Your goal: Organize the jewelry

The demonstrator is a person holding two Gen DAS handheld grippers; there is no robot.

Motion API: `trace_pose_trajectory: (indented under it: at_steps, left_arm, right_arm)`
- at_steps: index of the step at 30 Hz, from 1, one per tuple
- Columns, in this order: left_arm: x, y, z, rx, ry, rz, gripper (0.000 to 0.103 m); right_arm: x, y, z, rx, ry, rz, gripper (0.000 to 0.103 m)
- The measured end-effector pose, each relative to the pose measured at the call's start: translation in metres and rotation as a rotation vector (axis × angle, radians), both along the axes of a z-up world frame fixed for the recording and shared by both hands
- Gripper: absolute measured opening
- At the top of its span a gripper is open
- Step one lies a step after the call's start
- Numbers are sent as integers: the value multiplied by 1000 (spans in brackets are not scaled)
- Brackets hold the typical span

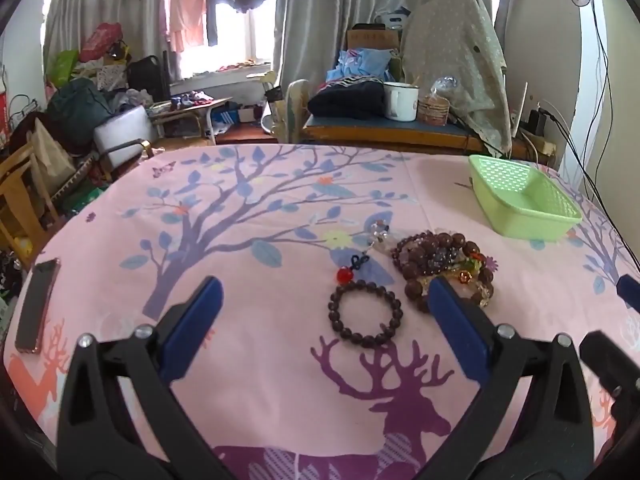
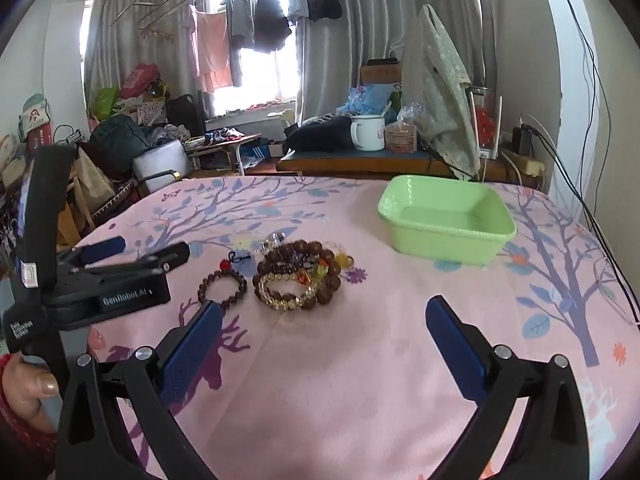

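A dark bead bracelet (image 1: 365,314) lies on the pink tablecloth between my left gripper's open fingers; it also shows in the right wrist view (image 2: 222,285). A pile of bead bracelets (image 1: 444,268) lies just beyond it to the right, also in the right wrist view (image 2: 301,280). A red bead charm (image 1: 345,274) lies beside them. An empty green basket (image 1: 524,202) stands at the far right, also in the right wrist view (image 2: 446,216). My left gripper (image 1: 326,296) is open and empty. My right gripper (image 2: 324,316) is open and empty, short of the pile.
A phone (image 1: 38,306) lies at the table's left edge. The left gripper body (image 2: 104,280) shows at the left of the right wrist view. Behind the table (image 1: 240,220) are a bench with a white mug (image 1: 400,100), chairs and clutter.
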State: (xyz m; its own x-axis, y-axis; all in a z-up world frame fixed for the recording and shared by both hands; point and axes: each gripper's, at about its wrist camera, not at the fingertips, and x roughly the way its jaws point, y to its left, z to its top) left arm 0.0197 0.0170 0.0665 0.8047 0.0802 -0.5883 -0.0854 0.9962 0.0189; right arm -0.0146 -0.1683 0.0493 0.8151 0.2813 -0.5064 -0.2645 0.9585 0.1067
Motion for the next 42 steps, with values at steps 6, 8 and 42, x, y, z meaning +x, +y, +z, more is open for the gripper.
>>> trace_pose_trajectory:
  at_steps: [6, 8, 42]
  left_arm:
    - [4, 3, -4, -15, 35, 2, 99]
    - [4, 1, -5, -11, 46, 3, 99]
    - [4, -24, -53, 17, 234, -45, 99]
  right_arm:
    - [3, 2, -8, 37, 43, 12, 78]
    - [4, 1, -11, 44, 56, 11, 78]
    - [93, -56, -77, -117, 330, -288, 78]
